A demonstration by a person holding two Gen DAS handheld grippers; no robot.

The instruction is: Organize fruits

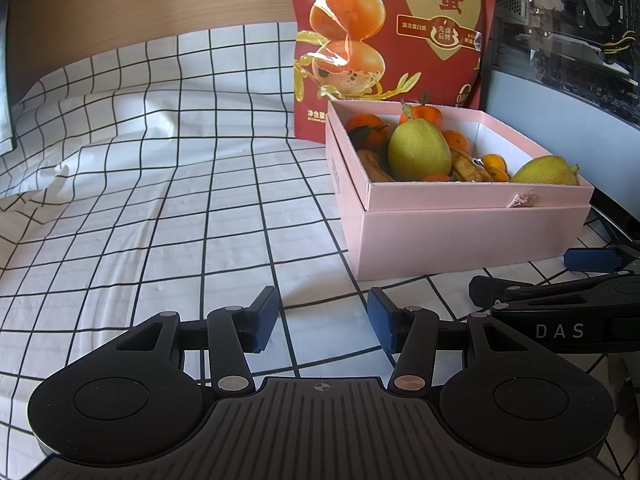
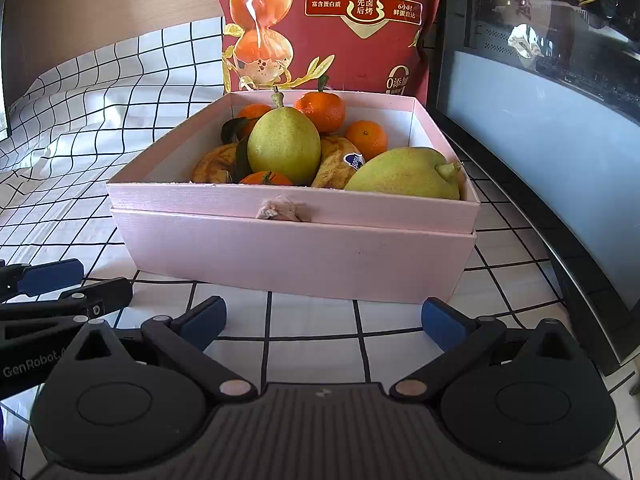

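Note:
A pink box (image 2: 296, 252) stands on the checked cloth and also shows in the left wrist view (image 1: 472, 236). It holds two green pears (image 2: 284, 146) (image 2: 404, 176), several mandarins (image 2: 320, 110) and browned bananas (image 2: 336, 164); one pear also shows in the left wrist view (image 1: 418, 150). My left gripper (image 1: 324, 320) is open and empty, low over the cloth left of the box's front corner. My right gripper (image 2: 324, 316) is open and empty, just in front of the box. Each gripper appears at the edge of the other's view.
A red snack bag (image 2: 332, 20) stands upright behind the box. A glass-sided computer case (image 2: 540, 92) stands to the right of the box. The white checked cloth (image 1: 160, 208) spreads to the left, wrinkled toward a wooden wall (image 1: 140, 0).

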